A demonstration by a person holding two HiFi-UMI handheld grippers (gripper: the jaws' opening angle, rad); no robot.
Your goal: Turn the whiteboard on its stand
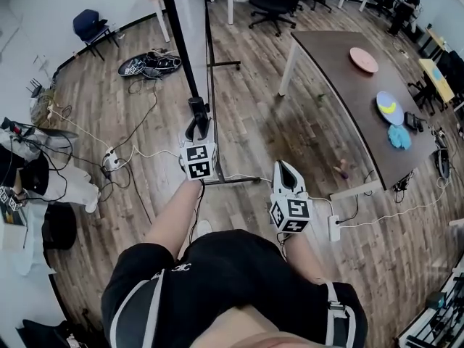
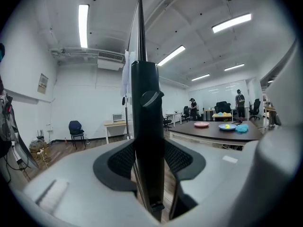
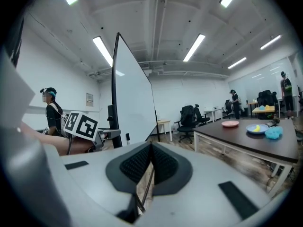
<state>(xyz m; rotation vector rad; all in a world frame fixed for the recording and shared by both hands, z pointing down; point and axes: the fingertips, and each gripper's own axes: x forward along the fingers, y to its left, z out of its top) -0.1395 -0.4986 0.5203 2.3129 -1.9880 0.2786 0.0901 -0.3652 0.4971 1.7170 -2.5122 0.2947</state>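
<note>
Turn looks barely begun: left gripper (image 1: 197, 127) jaws clamped on the black upright (image 2: 149, 126) at the standing whiteboard (image 3: 132, 108) edge; right gripper (image 1: 284, 171) jaws together, empty, just beside.

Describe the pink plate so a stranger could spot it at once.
Find the long dark table in the room's right half in the head view. Of the things along its right side, the pink plate lies closest to the office chairs. It is plain pink, while the neighbouring blue plate carries something yellow.
</note>
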